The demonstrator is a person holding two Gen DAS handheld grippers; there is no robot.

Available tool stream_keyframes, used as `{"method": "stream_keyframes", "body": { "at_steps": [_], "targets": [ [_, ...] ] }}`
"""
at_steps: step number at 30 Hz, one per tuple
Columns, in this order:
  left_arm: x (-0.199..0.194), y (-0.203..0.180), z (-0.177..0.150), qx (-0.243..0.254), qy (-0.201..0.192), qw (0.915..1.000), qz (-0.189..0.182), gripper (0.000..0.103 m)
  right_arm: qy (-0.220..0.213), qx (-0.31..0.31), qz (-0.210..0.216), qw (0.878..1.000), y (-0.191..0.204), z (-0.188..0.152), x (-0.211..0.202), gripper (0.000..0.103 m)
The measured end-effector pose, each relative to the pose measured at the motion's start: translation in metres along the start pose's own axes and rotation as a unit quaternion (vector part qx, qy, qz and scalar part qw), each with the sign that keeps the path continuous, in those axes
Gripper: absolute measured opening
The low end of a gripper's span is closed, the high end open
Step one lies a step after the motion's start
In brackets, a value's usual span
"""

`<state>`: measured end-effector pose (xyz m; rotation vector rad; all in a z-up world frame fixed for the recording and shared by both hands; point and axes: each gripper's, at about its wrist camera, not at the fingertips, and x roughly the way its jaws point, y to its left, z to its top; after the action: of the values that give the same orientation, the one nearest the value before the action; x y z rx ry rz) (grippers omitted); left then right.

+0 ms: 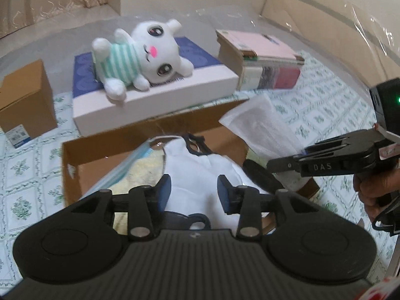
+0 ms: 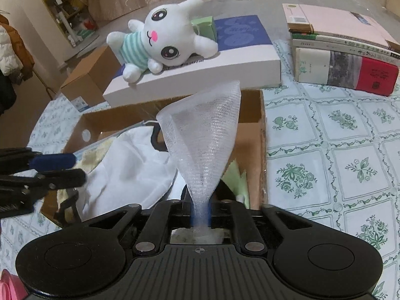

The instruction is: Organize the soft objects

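Right wrist: right claw (image 2: 200, 215) pinches mesh (image 2: 202, 135) over box (image 2: 252, 115); left claw (image 1: 194, 192) open, empty. Plush (image 2: 162, 37) upper-left still out.

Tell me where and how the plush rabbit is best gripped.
Grip the plush rabbit across its striped torso, coming from above. It lies on its side atop the box, so the narrow, soft body faces up, while the head looks too broad for the jaws.

plush cat (image 2: 165, 37) — white, mint stripes | tablecloth (image 2: 337, 155) — green floral
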<state>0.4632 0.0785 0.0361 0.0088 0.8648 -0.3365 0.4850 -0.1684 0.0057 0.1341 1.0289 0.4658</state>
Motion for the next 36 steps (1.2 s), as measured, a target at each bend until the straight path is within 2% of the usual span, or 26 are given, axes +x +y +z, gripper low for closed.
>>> {"method": "stream_keyframes", "body": {
  "at_steps": [1,2,5,10,12,16,18,23,27,29,36],
  "targets": [
    [-0.004,0.002,0.0,-0.001,-0.003,1.0,0.002,0.041,-0.005,0.0,0.0,1.0,0.0,0.0,-0.003,0.049],
    [-0.007,0.003,-0.001,-0.002,-0.005,1.0,0.006,0.043,-0.012,0.0,0.001,1.0,0.0,0.0,-0.007,0.059],
    [-0.018,0.007,-0.004,-0.009,-0.013,0.9998,0.012,0.053,-0.021,-0.002,0.002,1.0,0.002,0.002,-0.015,0.061],
    [-0.036,0.01,-0.01,-0.016,-0.022,0.9994,0.021,0.058,-0.034,-0.004,0.001,0.999,0.006,0.002,-0.029,0.062],
    [-0.045,0.01,-0.013,-0.021,-0.028,0.9991,0.025,0.067,-0.038,-0.004,0.001,0.999,0.008,0.0,-0.037,0.062],
    [-0.067,0.007,-0.018,-0.03,-0.04,0.9982,0.035,0.073,-0.042,-0.007,0.002,0.999,0.018,-0.005,-0.055,0.062],
    [-0.081,0.006,-0.02,-0.038,-0.052,0.9971,0.041,0.083,-0.042,-0.008,0.003,0.999,0.024,-0.009,-0.064,0.062],
    [-0.116,-0.003,-0.03,-0.042,-0.069,0.9947,0.063,0.092,-0.053,-0.012,0.014,0.998,0.041,-0.022,-0.089,0.062],
    [-0.146,-0.013,-0.045,-0.052,-0.077,0.9919,0.087,0.097,-0.056,-0.03,0.012,0.998,0.059,-0.037,-0.111,0.063],
    [-0.159,-0.018,-0.054,-0.058,-0.084,0.9897,0.101,0.099,-0.06,-0.036,0.015,0.997,0.066,-0.045,-0.122,0.068],
    [-0.198,-0.033,-0.089,-0.078,-0.098,0.9832,0.133,0.099,-0.084,-0.042,0.019,0.995,0.082,-0.079,-0.166,0.073]
  ]
}}
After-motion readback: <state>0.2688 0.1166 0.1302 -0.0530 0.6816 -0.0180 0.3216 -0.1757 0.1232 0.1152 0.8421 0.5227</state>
